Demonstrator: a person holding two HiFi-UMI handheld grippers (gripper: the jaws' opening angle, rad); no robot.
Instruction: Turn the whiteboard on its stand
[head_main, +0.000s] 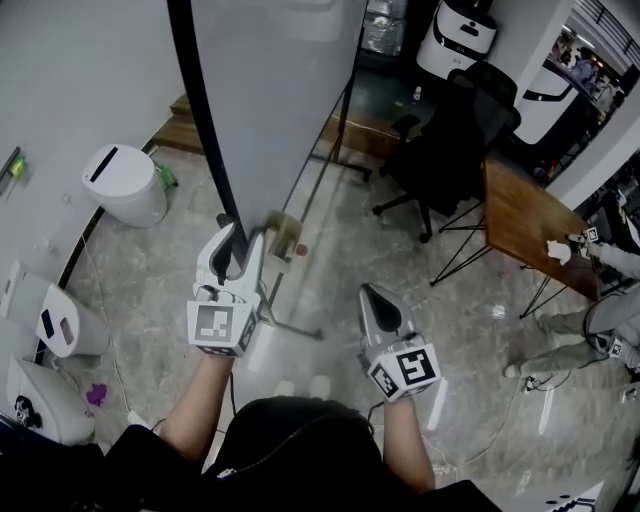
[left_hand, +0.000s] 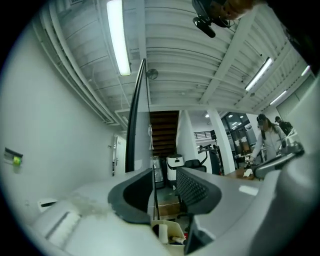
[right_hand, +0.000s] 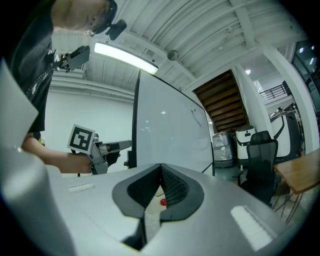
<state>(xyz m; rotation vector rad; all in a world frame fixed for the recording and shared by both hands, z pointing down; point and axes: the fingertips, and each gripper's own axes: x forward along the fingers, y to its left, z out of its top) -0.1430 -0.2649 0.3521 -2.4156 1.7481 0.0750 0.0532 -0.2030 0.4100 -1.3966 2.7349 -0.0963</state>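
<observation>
Looks steeply down on the whiteboard (head_main: 290, 90), upright on its stand (head_main: 343, 120) and seen nearly edge-on, black edge (head_main: 205, 110) nearest. Holds the left gripper (head_main: 236, 252) up at the foot of that edge, jaws partly apart with a gap showing between the pads; cannot tell whether either pad touches the frame. Holds the right gripper (head_main: 372, 293) lower and to the right, well clear of the board, tongs closed tip to tip on nothing. Shows a small beige tray (head_main: 283, 232) on the board's lower rim, just beside the left gripper.

Leaves only a narrow strip between the black edge and the white wall (head_main: 60, 80) on the left, taken up by a white bin (head_main: 125, 185). Opens onto bare marble floor (head_main: 400, 250) right of the board, as far as a black office chair (head_main: 450, 130) and a wooden table (head_main: 525, 215), with a person (head_main: 600, 320) low beside the table's near corner. Lays a thin foot bar (head_main: 300, 328) of the stand across the floor between the two grippers.
</observation>
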